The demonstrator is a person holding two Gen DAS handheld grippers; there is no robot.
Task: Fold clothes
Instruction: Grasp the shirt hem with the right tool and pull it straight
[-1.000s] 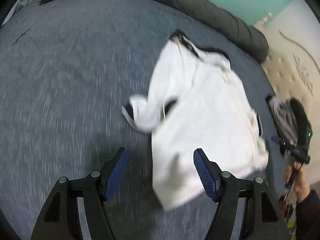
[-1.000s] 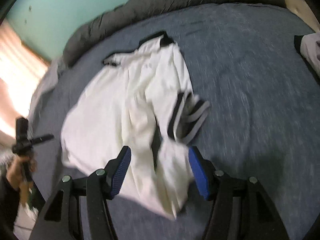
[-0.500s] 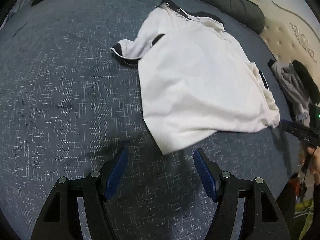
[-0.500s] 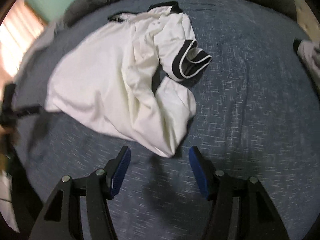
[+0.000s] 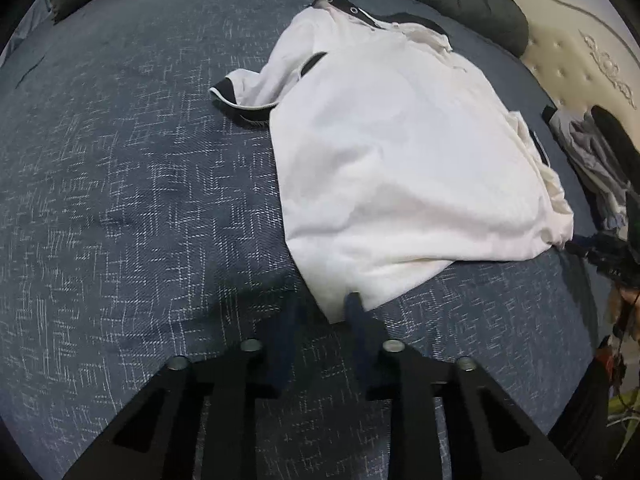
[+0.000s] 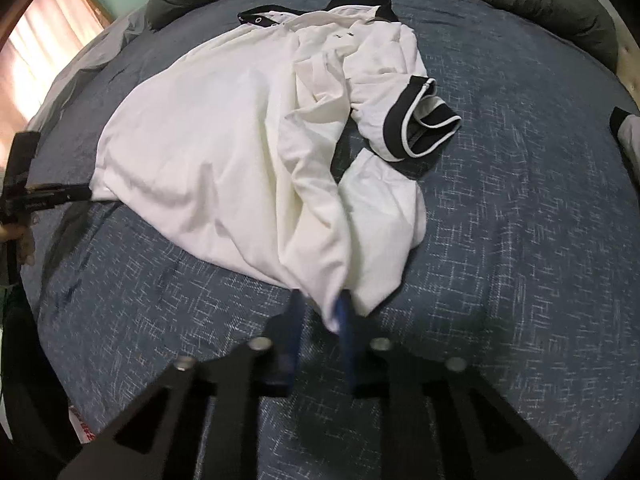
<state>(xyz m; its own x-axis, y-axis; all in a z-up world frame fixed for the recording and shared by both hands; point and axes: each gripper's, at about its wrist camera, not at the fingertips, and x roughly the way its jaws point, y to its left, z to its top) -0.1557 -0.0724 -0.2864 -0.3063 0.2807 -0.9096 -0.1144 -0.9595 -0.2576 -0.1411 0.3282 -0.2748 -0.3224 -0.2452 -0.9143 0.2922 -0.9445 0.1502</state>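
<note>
Left wrist view: dark blue flecked bedspread (image 5: 120,200) w/ rumpled white short-sleeved shirt w/ black trim (image 5: 400,152) on it. Step, prob.: pinching hem corners. Left gripper (image 5: 322,312) & right gripper (image 6: 320,308) jaws closing, hem between. Next: lift, spread flat.

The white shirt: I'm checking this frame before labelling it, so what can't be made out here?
- Left gripper pads: motion-blurred; the closing jaws' grip on the white shirt hem corner is unclear.
- Right gripper: the same blur at the other corner.
- Shirt front: face down, hidden.
- Grey clothes: cut off by the left view's edge.
</note>
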